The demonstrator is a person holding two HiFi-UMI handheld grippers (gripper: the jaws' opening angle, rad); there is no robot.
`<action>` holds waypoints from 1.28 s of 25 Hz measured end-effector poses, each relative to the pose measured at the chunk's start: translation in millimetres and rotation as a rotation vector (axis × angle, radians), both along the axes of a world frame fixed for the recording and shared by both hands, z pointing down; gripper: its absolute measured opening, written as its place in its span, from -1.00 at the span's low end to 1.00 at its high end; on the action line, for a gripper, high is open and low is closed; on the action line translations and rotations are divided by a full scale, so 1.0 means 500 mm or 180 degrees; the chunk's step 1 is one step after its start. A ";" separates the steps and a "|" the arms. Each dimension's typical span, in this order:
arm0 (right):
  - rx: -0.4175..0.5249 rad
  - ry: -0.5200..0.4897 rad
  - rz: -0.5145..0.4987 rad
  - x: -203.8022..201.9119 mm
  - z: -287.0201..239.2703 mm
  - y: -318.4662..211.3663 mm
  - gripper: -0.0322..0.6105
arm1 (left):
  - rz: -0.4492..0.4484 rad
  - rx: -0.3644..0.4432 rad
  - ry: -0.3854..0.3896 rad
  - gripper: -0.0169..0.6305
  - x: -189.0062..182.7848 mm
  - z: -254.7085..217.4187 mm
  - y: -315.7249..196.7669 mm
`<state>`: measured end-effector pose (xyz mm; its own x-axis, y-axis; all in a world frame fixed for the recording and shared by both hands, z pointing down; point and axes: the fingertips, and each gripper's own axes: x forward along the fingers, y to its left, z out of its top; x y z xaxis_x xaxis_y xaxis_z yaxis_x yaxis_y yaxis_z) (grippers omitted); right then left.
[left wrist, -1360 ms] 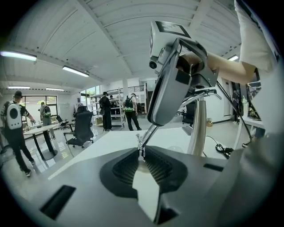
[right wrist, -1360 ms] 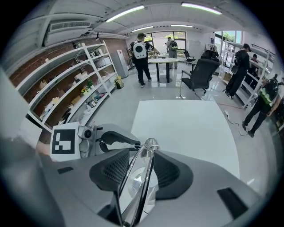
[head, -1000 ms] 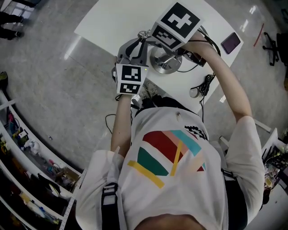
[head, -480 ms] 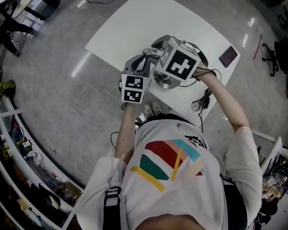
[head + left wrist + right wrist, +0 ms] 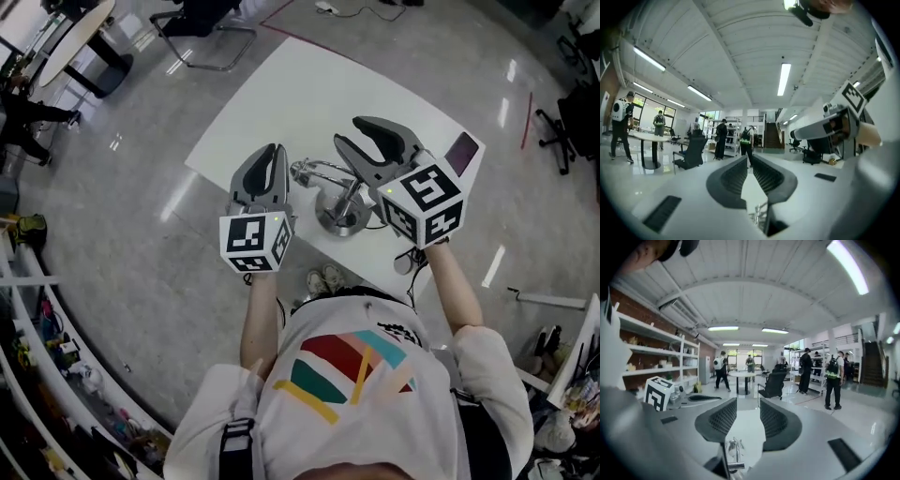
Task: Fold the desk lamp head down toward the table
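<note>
Grey polished floor (image 5: 141, 187) surrounds a white worktop (image 5: 281, 94) in a large hall with strip lights (image 5: 783, 78) on a ribbed ceiling.

The left gripper (image 5: 274, 150) is clenched, its jaws meeting at the tips with nothing between them; it hangs just left of the desk lamp (image 5: 336, 204) and looks level across the hall. The right gripper (image 5: 349, 131) is released, its jaws standing apart with only air between them; it hangs just right of the desk lamp and over its far side, tipped slightly downward. Neither gripper grasps anything.

The desk lamp stands on the worktop between the two grippers. Its round metal base (image 5: 339, 223) sits near the worktop's near edge, and a chrome arm (image 5: 314, 171) bends from the base toward the left gripper. I cannot make out how the lamp head sits.

A dark phone (image 5: 462, 153) lies on the worktop, right of the desk lamp and beyond the right gripper. A pair of pale shoes (image 5: 323, 279) shows on the floor just nearer than the desk lamp.

Farther out past the desk lamp, both gripper views show a dark office chair (image 5: 773, 383) beside a round table (image 5: 743, 375). People with backpacks (image 5: 746, 139) stand by shelving there; a staircase (image 5: 771, 136) rises behind them, and wall shelves (image 5: 651, 357) line one side.
</note>
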<state>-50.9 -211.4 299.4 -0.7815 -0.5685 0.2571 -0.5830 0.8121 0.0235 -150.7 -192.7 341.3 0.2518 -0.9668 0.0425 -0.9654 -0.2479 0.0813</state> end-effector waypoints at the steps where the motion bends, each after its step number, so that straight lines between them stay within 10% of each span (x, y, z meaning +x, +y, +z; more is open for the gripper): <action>1: -0.0042 -0.0260 0.0104 0.015 -0.016 0.002 -0.41 | 0.0010 0.0118 0.0032 -0.69 0.005 -0.037 0.003; 5: -0.0113 -0.0933 0.0303 0.064 -0.056 0.037 -0.41 | 0.0096 0.0536 0.0064 -0.69 0.046 -0.164 0.038; 9: 0.0081 -0.0839 0.0499 0.104 -0.062 0.048 -0.41 | 0.0168 0.0775 -0.0189 -0.73 0.105 -0.226 0.051; 32: 0.0324 -0.0674 0.0571 0.117 -0.066 0.047 -0.41 | 0.0292 0.0594 0.0034 -0.73 0.146 -0.194 0.040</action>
